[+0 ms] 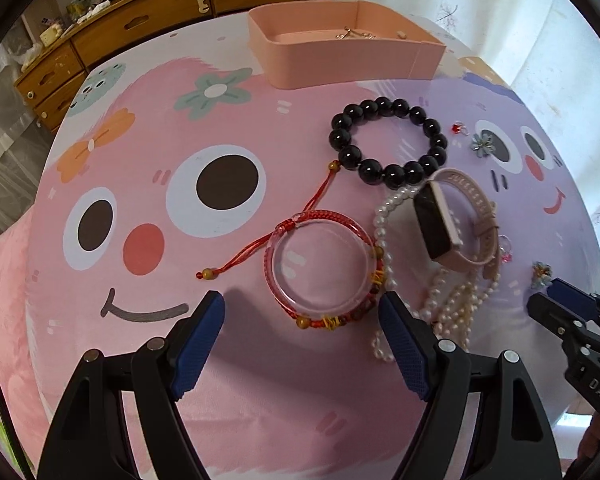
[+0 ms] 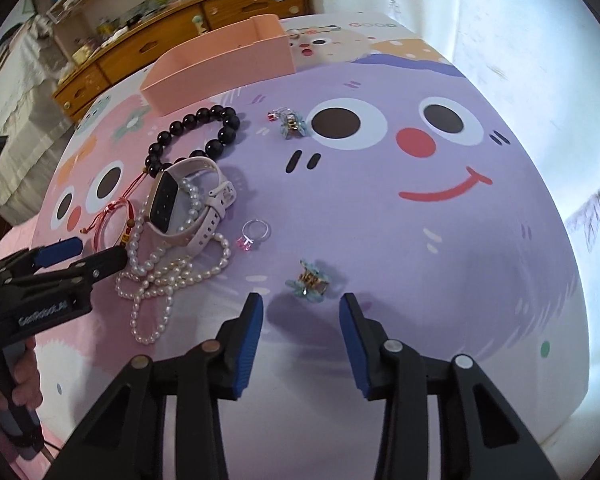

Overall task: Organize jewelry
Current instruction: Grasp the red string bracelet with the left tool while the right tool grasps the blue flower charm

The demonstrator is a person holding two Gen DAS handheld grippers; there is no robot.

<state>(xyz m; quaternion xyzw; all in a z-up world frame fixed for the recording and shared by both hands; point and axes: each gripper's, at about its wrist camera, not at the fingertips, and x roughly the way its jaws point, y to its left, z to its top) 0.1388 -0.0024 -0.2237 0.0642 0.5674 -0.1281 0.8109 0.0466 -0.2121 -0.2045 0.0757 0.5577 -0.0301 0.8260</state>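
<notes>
The surface (image 1: 236, 400) is wearing a cartoon cloth, pink on one half and lilac on the other, each half showing a smiling face with dark brown eyes ringed in white and a red nose. A salmon-pink tray (image 1: 340, 64) is sitting toward the far edge. The bead bracelet (image 1: 388, 142) is shining glossy black; the braided cord bracelet (image 1: 324, 264) is showing red with yellow knots and tan beads. The pearl strand (image 2: 168, 276) is glowing creamy white, and the watch (image 2: 188, 204) is pairing a pale pink strap with a black face. A pale blue flower clip (image 2: 309, 280) is glinting gold. Both hand-held grippers are showing black frames with blue pads (image 2: 246, 350).
</notes>
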